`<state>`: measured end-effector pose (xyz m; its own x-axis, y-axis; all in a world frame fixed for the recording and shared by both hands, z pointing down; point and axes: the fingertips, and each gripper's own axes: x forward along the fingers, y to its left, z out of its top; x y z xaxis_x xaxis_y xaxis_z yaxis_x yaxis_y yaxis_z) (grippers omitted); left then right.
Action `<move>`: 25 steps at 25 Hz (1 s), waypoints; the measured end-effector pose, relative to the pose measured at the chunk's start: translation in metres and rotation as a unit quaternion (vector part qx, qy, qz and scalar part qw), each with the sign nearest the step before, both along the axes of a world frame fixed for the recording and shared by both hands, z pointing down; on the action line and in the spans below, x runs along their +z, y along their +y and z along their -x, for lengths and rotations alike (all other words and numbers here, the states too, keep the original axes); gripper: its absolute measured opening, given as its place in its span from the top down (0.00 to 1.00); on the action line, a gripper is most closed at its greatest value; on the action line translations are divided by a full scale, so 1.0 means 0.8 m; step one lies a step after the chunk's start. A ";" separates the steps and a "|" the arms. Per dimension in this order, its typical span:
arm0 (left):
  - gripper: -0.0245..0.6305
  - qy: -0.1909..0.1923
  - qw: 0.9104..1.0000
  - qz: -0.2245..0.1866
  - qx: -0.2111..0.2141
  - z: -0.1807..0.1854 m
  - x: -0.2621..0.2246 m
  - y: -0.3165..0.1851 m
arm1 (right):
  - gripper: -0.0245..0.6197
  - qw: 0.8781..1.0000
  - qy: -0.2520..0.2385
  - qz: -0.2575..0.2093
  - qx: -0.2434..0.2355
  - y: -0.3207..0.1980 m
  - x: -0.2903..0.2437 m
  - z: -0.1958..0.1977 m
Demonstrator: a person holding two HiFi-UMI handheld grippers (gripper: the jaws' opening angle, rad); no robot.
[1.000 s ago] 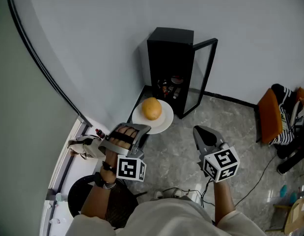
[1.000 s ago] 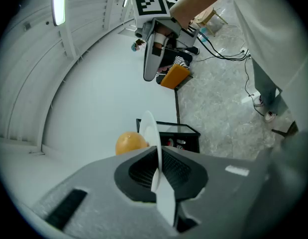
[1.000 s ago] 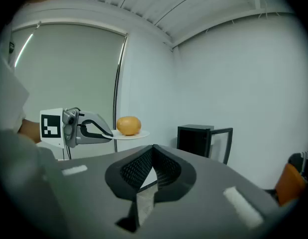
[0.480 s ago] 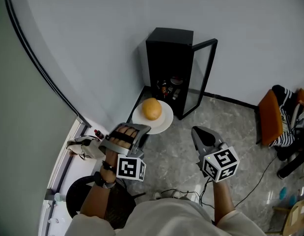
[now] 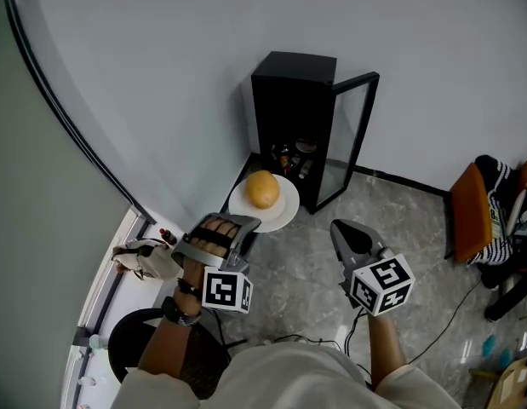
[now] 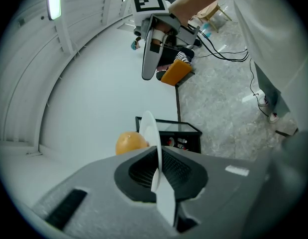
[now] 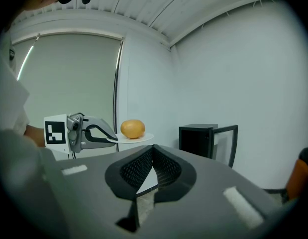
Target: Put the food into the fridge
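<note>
Left gripper [image 5: 249, 225]: jaws pinched narrow on the rim of a white plate [image 5: 284, 210], which juts out level at the gripper's 1 o'clock and carries one orange [image 5: 263, 189] near its middle. Right gripper [image 5: 340, 228]: jaws pressed together with nothing between them, at 3 o'clock of the left gripper and apart from the plate. Fridge [image 5: 293, 92]: black, on the grey floor by the wall, at 12 o'clock from the plate, glass door [image 5: 355, 135] swung open at its right, small items [image 5: 295, 153] low inside; the orange is outside it.
</note>
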<state>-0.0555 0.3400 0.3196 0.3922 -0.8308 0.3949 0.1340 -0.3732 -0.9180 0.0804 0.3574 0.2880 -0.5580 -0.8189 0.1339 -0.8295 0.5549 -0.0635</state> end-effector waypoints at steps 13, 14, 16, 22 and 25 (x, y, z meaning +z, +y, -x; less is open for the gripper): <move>0.94 0.004 0.999 0.023 -0.029 -0.031 0.037 -0.050 | 0.95 1.000 -0.003 0.020 -0.011 -0.053 0.021 -0.050; 0.94 0.004 0.999 0.023 -0.029 -0.029 0.039 -0.059 | 0.95 1.000 -0.001 0.021 -0.009 -0.062 0.023 -0.049; 0.94 0.005 0.999 0.020 -0.029 -0.023 0.043 -0.081 | 0.95 1.000 -0.001 0.022 -0.007 -0.083 0.028 -0.046; 0.94 -0.002 1.000 0.006 -0.024 -0.008 0.043 -0.170 | 0.95 1.000 -0.004 0.007 0.002 -0.169 0.026 -0.034; 0.94 -0.006 1.000 0.000 -0.019 0.005 0.038 -0.217 | 0.95 1.000 -0.008 -0.005 0.006 -0.215 0.016 -0.020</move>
<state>-0.0593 0.1665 0.3498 0.3558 -0.8454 0.3985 0.1298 -0.3775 -0.9169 0.0962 0.1856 0.3010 -0.5496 -0.8273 0.1160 -0.8354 0.5450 -0.0713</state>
